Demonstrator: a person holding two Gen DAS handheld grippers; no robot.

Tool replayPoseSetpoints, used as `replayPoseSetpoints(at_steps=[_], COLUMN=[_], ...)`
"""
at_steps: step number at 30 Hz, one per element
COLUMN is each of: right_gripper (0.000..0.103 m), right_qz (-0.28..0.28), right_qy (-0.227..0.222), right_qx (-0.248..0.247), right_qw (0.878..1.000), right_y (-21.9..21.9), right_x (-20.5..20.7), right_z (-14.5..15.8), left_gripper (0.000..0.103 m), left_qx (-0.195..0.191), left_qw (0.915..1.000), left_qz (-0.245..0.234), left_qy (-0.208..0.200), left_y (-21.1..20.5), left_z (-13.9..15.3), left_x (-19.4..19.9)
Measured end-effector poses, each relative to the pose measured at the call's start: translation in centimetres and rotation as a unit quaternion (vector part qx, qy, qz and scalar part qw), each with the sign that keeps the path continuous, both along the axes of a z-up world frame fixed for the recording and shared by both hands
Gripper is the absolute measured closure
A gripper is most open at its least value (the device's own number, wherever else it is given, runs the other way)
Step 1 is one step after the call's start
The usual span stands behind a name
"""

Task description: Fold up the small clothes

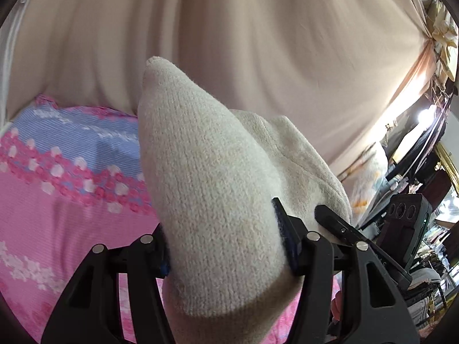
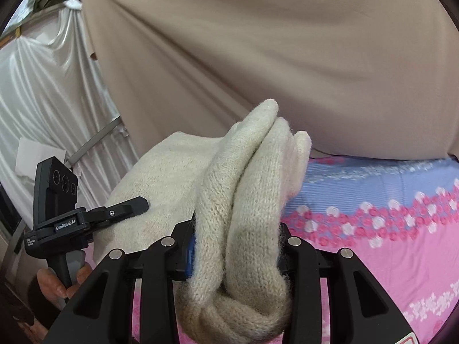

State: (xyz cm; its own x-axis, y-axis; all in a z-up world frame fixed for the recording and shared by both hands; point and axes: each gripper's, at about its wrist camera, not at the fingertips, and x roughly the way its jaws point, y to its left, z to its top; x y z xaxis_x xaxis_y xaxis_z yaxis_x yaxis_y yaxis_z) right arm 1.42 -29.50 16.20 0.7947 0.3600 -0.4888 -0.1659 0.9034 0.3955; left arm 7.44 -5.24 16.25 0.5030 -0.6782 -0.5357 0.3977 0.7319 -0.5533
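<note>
Cream knit garment (image 1: 212, 200) held aloft over the pink bedspread (image 1: 57, 229), clamped at 2 ends: left gripper (image 1: 226, 252) and right gripper (image 2: 235, 255), each closed on bunched folds. Risk: thick wool may slip out, undoing the fold.

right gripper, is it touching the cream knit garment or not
Touching: in the right wrist view the right gripper is shut on the cream knit garment, bunched folds pinched between both fingers.

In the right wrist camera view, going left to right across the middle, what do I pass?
White satin drape → black left gripper → cream knitted garment bunched in the right gripper → pink and blue flowered bedsheet.
</note>
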Motion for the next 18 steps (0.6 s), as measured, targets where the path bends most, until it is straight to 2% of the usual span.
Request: replayPoseSetpoints(at_steps=[4,6,9,11,13,14,15,16,17,18], right_gripper=[0.067,0.067,0.064,0.058,0.060,0.062,0.063,0.064,0.063,0.063], right_qz=[0.012,0.013,0.005,-0.003,-0.014,-0.031,-0.036,-0.045,-0.053,-0.054], right_qy=[0.018,0.040,0.086,0.128,0.187,0.231,0.236,0.221,0.207,0.191], right_qx=[0.004,0.007,0.000,-0.018,-0.049,-0.064,-0.038,-0.016,-0.035,-0.066], right_qw=[1.000,0.999,0.996,0.992,0.981,0.970,0.970,0.974,0.976,0.978], right_y=[3.7,5.5,7.8,9.0,9.4,9.3,8.8,8.4,8.6,9.2], right_x=[2.3,3.8,5.7,6.8,7.8,7.9,7.4,6.6,5.9,5.5], right_z=[-2.7,-5.5,-11.4,-17.1,-23.0,-25.7,-26.5,-26.0,-24.6,-23.1], left_gripper=[0.047,0.047,0.043,0.037,0.037,0.037,0.035,0.034,0.034,0.036], left_qx=[0.007,0.015,0.032,0.049,0.094,0.112,0.136,0.119,0.078,0.076], left_qw=[0.9999,0.9996,0.9985,0.9960,0.9875,0.9824,0.9742,0.9752,0.9817,0.9832], left_qz=[0.011,0.014,0.010,0.010,0.018,0.020,0.030,0.032,0.043,0.053], left_qy=[0.008,0.019,0.044,0.074,0.125,0.148,0.177,0.184,0.169,0.157], left_y=[3.6,5.3,7.4,8.3,8.8,8.9,9.2,10.0,11.2,11.8], left_z=[-1.9,-4.2,-9.8,-14.9,-21.6,-24.1,-26.3,-27.1,-26.3,-25.3], left_x=[1.6,2.6,4.9,6.4,7.8,8.2,8.4,8.1,7.4,7.0])
